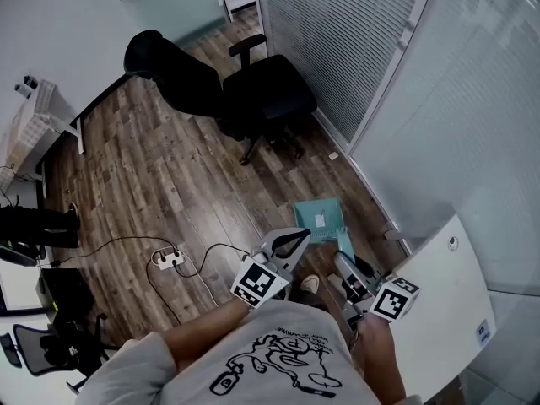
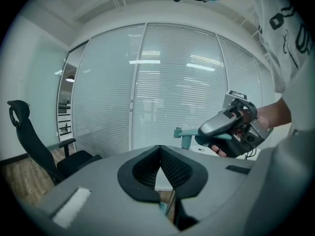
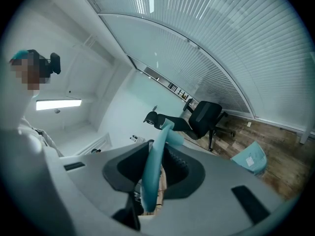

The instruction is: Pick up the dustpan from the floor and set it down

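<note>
Clamping the dustpan (image 1: 319, 218) by its handle (image 3: 152, 173) in right gripper (image 3: 156, 156) fingers, likely to lift without stooping; left gripper (image 2: 160, 152) fingers pressed together, empty.

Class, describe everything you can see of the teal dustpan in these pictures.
The dustpan is teal, plastic by its look: a wide flat pan with a white label and a long slim handle with a hook-like end. The right gripper is shut on the handle near its top. The pan sits low by the wooden floor, near the glass wall; whether it touches the floor cannot be told.
</note>
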`<state>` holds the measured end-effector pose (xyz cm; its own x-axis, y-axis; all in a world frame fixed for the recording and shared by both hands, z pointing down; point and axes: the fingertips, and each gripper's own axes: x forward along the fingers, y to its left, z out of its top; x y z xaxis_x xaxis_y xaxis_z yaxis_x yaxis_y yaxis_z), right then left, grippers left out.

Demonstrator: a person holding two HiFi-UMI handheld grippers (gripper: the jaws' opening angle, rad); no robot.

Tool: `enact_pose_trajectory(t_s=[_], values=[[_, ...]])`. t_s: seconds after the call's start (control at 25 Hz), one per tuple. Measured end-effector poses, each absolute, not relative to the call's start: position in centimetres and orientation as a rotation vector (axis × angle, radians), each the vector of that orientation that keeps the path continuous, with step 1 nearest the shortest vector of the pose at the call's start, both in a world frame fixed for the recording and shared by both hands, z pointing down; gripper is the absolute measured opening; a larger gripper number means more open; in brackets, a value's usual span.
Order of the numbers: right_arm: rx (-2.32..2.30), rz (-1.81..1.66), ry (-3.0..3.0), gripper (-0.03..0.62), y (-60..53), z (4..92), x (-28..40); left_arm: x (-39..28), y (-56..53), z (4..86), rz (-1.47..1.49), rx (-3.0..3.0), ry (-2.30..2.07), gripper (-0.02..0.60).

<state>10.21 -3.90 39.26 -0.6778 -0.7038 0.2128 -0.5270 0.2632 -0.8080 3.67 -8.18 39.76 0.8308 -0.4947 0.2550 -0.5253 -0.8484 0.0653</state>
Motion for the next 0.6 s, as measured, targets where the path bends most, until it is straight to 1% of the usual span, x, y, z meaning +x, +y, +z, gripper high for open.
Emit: enact_pose_trajectory(t_s=[0.28,0.6], values=[[-1.169,-1.422,2.317,0.074,-4.5,42.3,9.9,3.2,-8.7,42.3,0.393,2.860,-0.788,-0.006],[-1.192,-1.492,2.288,0.074,-5.5,47.5,9.9,3.6,-9.8,47.4,0.466,2.824,-0.775,-0.006]])
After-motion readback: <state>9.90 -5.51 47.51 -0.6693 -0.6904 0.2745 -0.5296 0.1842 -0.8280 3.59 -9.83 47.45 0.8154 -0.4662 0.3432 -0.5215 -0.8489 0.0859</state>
